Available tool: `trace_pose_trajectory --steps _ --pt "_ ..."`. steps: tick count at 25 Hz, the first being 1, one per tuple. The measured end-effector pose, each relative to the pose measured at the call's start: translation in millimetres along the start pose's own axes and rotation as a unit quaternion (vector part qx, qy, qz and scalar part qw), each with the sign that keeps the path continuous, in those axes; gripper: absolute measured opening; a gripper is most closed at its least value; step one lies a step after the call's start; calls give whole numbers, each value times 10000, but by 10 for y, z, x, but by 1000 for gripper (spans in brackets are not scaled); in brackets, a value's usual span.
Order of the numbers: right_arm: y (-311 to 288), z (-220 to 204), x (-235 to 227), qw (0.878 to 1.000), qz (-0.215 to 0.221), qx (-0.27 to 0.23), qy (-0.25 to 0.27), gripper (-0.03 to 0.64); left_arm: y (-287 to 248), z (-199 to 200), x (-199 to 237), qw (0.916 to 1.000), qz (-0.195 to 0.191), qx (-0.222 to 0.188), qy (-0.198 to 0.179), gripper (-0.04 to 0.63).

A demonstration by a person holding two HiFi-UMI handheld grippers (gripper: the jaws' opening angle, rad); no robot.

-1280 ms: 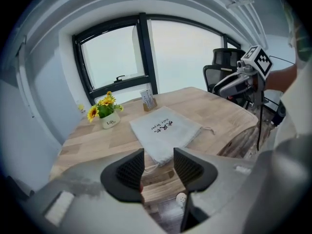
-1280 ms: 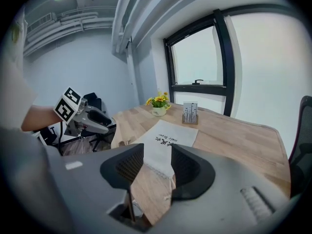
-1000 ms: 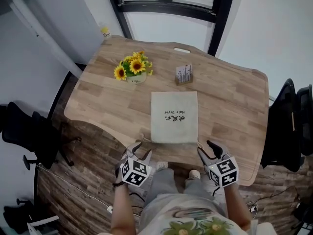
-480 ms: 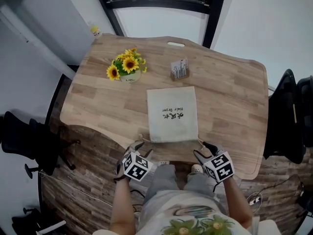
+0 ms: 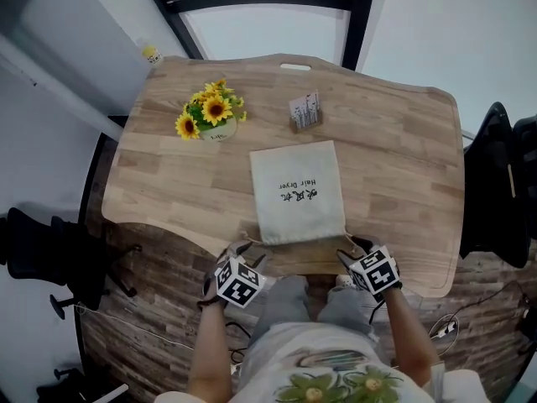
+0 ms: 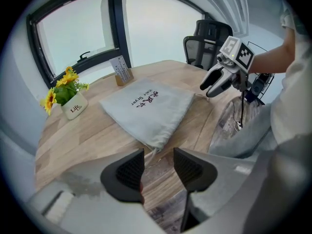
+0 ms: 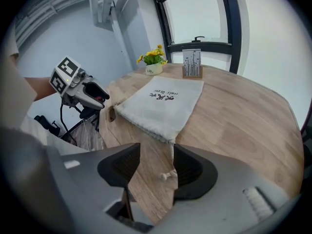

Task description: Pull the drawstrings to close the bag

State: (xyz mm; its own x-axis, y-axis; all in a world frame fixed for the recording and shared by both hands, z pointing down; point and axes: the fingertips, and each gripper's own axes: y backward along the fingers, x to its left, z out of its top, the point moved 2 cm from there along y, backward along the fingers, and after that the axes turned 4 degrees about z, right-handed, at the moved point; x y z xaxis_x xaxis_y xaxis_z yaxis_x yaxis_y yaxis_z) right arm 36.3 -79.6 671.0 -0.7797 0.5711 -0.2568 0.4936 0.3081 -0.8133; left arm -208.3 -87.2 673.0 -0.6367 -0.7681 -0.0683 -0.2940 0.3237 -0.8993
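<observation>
**Head view.** A pale cloth bag lies flat at the middle of a wooden table. Its gathered mouth faces the near edge and the person, and printed lettering runs across its face.

**Left gripper**. The jaws stand apart with a moderate gap and grip nothing. The gripper hovers at the table's near edge, just short of the bag's left mouth corner. There the left cord trails onto the wood in line with the gap.

**Right gripper**. The jaws are likewise apart and empty. The right cord runs from the bag's other mouth corner down between them. Its knot lies on the table within the gap; whether it touches a pad cannot be told.

**Beyond the bag.** A pot of sunflowers stands to the far left, and a card stand stands near the bag's far edge.
</observation>
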Motion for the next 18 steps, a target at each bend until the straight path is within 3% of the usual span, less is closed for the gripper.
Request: trace_pose_trajectory --steps 14,18 --pt "-293 -133 -105 9982 184 571 -66 219 -99 -60 26 9998 -133 110 68 185" --pt "-304 -117 -145 9983 134 555 -107 192 -103 -66 42 9998 -138 111 101 186"
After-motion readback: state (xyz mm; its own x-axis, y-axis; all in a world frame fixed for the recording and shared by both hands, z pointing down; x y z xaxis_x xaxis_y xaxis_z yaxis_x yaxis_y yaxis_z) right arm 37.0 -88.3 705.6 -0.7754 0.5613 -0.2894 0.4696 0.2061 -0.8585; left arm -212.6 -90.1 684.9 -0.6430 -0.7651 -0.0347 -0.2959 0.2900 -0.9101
